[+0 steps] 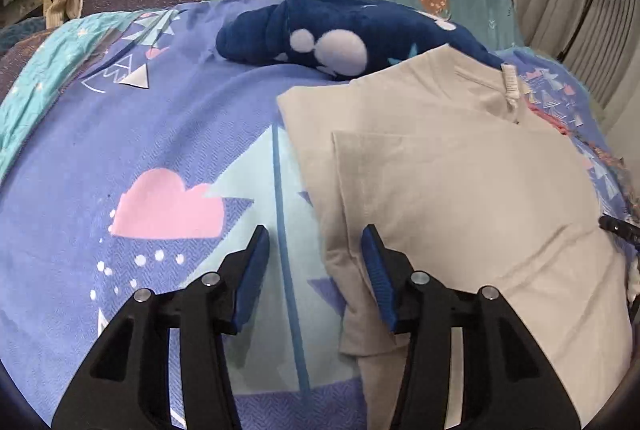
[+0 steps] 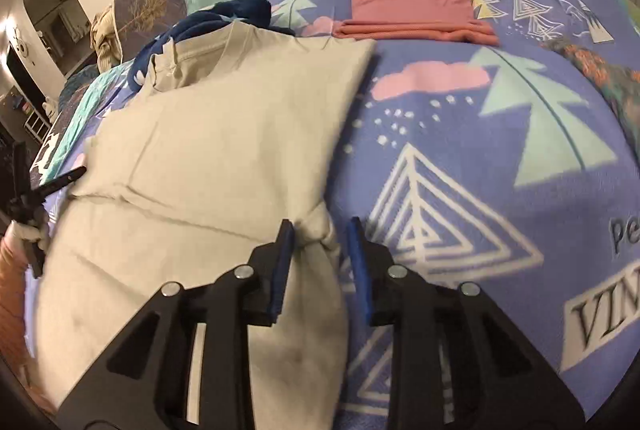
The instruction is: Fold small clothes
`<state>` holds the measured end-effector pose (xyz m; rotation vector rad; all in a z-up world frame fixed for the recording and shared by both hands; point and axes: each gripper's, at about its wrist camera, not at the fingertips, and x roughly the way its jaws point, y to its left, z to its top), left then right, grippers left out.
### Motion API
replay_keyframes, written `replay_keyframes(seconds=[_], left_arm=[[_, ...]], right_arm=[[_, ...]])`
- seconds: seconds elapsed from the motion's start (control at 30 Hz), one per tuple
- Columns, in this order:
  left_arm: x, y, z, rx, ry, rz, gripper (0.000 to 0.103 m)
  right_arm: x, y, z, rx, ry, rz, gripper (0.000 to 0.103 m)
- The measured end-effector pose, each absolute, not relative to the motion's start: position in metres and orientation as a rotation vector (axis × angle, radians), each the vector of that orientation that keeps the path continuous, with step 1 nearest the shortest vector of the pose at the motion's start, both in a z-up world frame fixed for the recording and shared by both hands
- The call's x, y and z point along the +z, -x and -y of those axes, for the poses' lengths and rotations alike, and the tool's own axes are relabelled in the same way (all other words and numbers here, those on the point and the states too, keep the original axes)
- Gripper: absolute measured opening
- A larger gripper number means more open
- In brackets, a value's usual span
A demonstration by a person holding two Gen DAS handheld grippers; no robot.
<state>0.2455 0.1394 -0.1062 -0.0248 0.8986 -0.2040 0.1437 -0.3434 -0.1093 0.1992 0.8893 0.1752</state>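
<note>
I see the beige shirt (image 1: 460, 190) lying flat on the purple bedspread (image 1: 160, 134), a soft woven cover printed with pink clouds, pale teal trees and white line triangles. The shirt is smooth matte cotton knit, folded into a rough rectangle with 1 straight fold edge crossing it and a white care label near its collar end. Beyond the shirt's far edge lies a dark blue fleece blanket (image 1: 320, 30) with white round spots, plush and bunched. In the right wrist view, a pink garment (image 2: 416, 16) sits already folded into a neat flat stack, well beyond the shirt's far right corner.

My left gripper (image 1: 316, 262) tilts down at the shirt's left edge, jaws released: 1 ribbed blue pad over bare bedspread, the other over the shirt's rumpled side fold, nothing pinched. My right gripper (image 2: 320, 250) tilts down at the shirt's right edge. Its jaws stand apart with a bunched knot of beige cloth between them; the left pad seems to touch that cloth, the right pad stands clear, so it is not clenched. Beside the shirt's left edge in that view, a white-gloved hand (image 2: 24, 230) holds the other tool.
</note>
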Motion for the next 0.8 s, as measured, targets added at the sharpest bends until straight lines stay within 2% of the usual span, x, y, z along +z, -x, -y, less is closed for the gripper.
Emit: replay_keyframes(seconds=[0.07,0.13,0.17,0.3,0.53,0.8], left_arm=[[-0.104,-0.240,-0.127,-0.155,-0.023,-0.899,0.048],[-0.099,-0.230,-0.122,-0.137,-0.027,-0.902,0.038],[-0.095,-0.220,-0.122,-0.153,-0.011,-0.900,0.038],[-0.089,-0.160,-0.125,-0.297,0.067,-0.902,0.047],[-0.099,-0.061,-0.136,-0.352,0.094,-0.933,0.049],[-0.109,0.029,-0.135,-0.437,0.217,-0.930,0.049]], right_arm=[[-0.105,-0.144,0.339,0.145,-0.190,-0.892,0.026],[-0.099,-0.138,0.338,0.106,-0.214,-0.887,0.027],[-0.094,-0.131,0.338,0.100,-0.216,-0.882,0.029],[-0.085,-0.083,0.353,0.126,-0.244,-0.851,0.039],[-0.106,0.004,0.367,0.212,-0.371,-0.903,0.040],[-0.110,0.066,0.370,0.290,-0.467,-0.892,0.039]])
